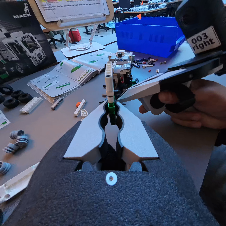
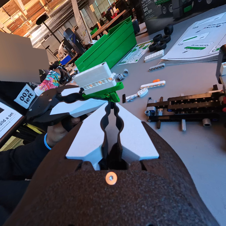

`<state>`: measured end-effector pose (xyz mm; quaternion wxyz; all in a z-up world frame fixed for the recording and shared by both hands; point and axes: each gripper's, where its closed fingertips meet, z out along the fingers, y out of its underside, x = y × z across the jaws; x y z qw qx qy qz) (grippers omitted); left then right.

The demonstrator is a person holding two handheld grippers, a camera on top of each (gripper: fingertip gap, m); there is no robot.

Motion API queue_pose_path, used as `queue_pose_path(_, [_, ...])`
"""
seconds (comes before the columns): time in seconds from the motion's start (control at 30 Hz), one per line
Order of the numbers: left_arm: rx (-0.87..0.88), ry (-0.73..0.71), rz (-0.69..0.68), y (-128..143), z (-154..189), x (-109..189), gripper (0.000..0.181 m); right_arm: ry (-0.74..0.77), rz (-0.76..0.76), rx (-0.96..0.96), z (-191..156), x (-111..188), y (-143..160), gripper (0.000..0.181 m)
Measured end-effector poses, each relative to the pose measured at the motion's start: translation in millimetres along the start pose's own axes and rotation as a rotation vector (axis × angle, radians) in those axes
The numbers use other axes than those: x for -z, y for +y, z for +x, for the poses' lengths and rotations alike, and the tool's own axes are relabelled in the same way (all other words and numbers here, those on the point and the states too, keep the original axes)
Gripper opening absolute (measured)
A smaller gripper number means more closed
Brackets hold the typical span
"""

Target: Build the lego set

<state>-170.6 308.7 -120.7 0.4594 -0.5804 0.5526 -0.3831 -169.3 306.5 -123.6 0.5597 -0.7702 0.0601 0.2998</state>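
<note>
Grey tabletop (image 2: pixel 183 152) strewn with white beams (image 2: pixel 154 57), black tyres (image 2: pixel 159 42).

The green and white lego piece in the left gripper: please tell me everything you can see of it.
The green and white assembly looks like plastic: stacked white beams with round holes on a green base. The left gripper is shut on its green end, holding it above the table. The right gripper meets the green base from the side, its tips pinching a small black part there.

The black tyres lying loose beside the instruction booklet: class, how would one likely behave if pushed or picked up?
The black tyres look round, so one set on edge would probably roll. Their treaded rubber-like surface suggests a grippy, slightly squashy hold. They lie flat now on the grey table, so a push would likely slide them.
</note>
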Motion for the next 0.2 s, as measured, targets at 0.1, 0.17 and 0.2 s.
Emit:
queue_pose_path(0.1, [0.073,0.000,0.009,-2.3,-2.7,-2.8,0.006,0.042,0.038,-0.002,2.3,-0.8,-3.8,0.003])
queue_pose_path(0.17, [0.128,0.012,0.019,-4.1,-4.3,-3.9,0.006,0.061,0.064,-0.001,2.9,-0.9,-6.7,0.003])
queue_pose_path(0.2, [0.146,0.018,0.016,-3.7,-4.7,-4.7,0.006,0.070,0.064,0.002,3.5,-1.3,-6.7,0.003])
